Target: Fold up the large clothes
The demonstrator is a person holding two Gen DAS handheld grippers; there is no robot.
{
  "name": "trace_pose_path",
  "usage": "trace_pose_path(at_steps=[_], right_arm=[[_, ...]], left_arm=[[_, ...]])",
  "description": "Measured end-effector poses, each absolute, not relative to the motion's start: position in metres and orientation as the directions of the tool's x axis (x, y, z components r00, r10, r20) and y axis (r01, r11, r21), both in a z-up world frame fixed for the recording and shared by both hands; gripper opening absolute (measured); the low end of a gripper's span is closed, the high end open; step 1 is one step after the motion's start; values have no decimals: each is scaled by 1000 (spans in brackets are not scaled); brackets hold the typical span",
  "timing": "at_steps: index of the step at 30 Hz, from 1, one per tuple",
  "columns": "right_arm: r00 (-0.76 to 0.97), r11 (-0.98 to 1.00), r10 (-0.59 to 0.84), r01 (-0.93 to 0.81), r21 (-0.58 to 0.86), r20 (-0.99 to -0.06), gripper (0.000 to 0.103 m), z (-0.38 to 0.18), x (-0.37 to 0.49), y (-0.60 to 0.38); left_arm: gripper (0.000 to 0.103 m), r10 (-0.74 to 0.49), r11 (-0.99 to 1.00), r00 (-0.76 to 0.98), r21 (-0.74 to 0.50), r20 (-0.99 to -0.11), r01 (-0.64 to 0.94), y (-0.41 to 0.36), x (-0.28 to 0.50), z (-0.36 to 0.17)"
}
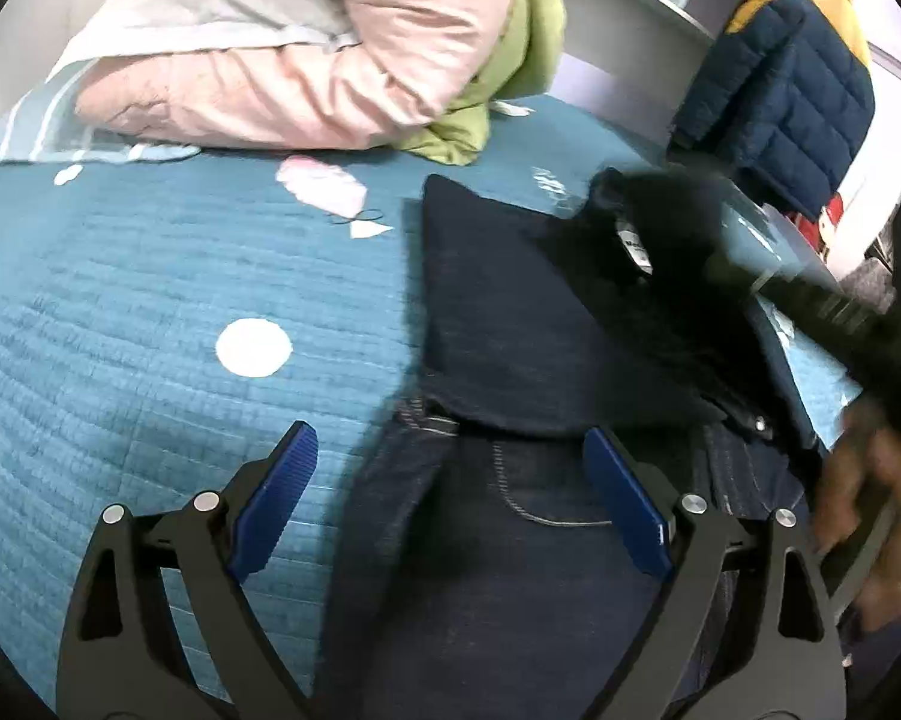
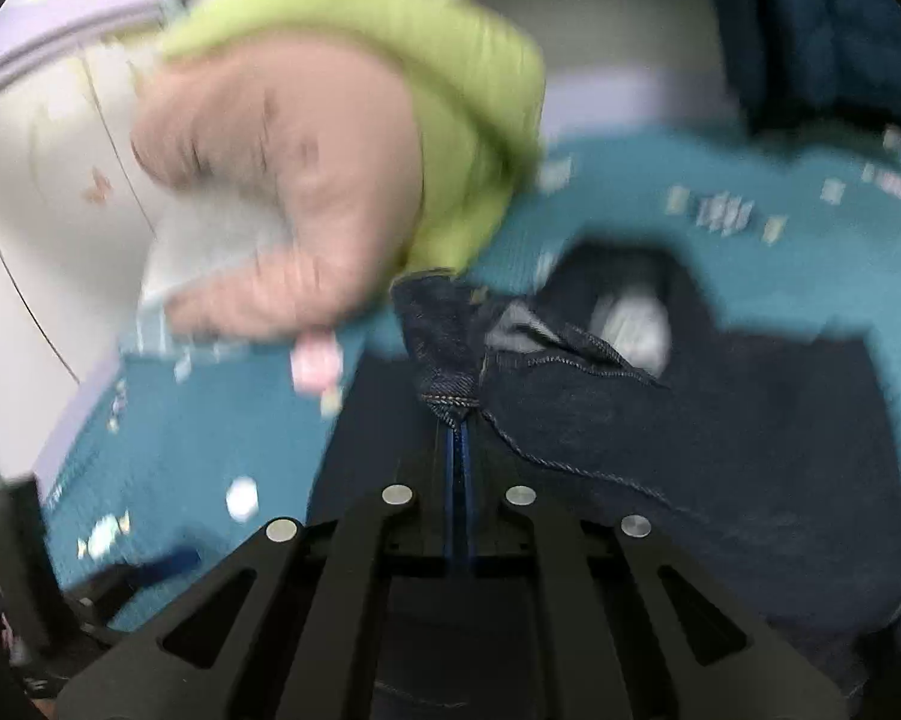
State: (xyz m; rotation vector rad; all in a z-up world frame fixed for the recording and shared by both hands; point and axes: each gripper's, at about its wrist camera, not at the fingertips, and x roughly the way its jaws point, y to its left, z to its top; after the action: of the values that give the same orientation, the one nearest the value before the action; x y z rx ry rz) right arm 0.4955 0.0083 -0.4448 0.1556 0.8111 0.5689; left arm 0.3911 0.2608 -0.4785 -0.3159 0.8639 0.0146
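Your left gripper (image 1: 450, 468) sits at the bottom of the left view with its blue pads (image 1: 627, 504) spread wide, holding nothing. Between them lie the jeans (image 1: 498, 540), the waistband and pocket stitching just ahead of the pads. The left pad hangs over bare bedspread (image 1: 150, 300); the right pad is over denim. The jeans' left edge runs up the middle of the frame, and a folded dark panel ends in a corner at centre, above the waistband. Left of that edge the bedspread is open, flat room out to the frame's left side.

Your right gripper (image 2: 459, 420) is at bottom centre of the right view, pads pressed together on a stitched corner of the jeans (image 2: 690, 450). The pinched cloth stands up ahead of the tips and drapes away to the right; the rest lies on the bedspread (image 2: 180, 420). This view is blurred, so finer edges cannot be judged.

At the right edge of the left view, a blurred hand (image 1: 864, 480) and a dark blurred shape cross over the jeans.

Farther up, a pink quilt (image 1: 300, 60) and green cloth (image 1: 510, 60) bound the upper left. A navy jacket (image 1: 780, 90) hangs upper right.
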Motion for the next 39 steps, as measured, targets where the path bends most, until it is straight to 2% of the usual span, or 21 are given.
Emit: trace_pose_path(at_steps=[3,6,7,8,9,10,13,16,21,23,27,33,39], right_arm=[[447,860,491,-384,335,-748,8,-482,501,24],[385,870,462,-371,325,-799,12,-494,498,32],[374,863,478,-368,346,-795,20,-490,498,28],[352,853,496,-368,371,-794,40,-487,498,26],[338,842,516,-368,394,-787,49,-481,495,23],[330,828,540,-370,421,-774,53,-474,493,20],[351,802,580,-404,440,-735,53,-442,488,9],[435,827,551,-395,400,-712,53,-426,494,-13],[549,911,403,-161,380,-732,54,-426,538,-113],[566,934,328,-71,351,-757,54,-432,556,-149],[528,921,317,29,390,-788,56,-450,586,-196],[431,887,352,130,443,-831,58,-477,635,-230],[347,847,414,192,496,-842,62,-497,662,-238]], left_arm=[[91,-111,942,634,-284,-766,-177,272,392,-486],[91,-110,931,628,-301,-771,-207,280,391,-489],[91,-112,927,630,-309,-769,-212,282,391,-489],[91,-118,922,636,-322,-763,-215,283,391,-487],[91,-119,920,639,-327,-760,-217,283,391,-487],[91,-118,919,644,-328,-756,-217,282,391,-486],[91,-105,927,648,-311,-754,-211,278,392,-484],[91,-112,935,664,-305,-740,-181,271,394,-477],[91,-113,952,670,-272,-734,-137,265,430,-464],[91,-151,956,666,-280,-731,-90,265,459,-460],[91,-197,951,595,-298,-779,-76,270,533,-465],[91,-244,924,493,-355,-835,-145,280,608,-492],[91,-214,945,382,-289,-899,-152,273,641,-521]])
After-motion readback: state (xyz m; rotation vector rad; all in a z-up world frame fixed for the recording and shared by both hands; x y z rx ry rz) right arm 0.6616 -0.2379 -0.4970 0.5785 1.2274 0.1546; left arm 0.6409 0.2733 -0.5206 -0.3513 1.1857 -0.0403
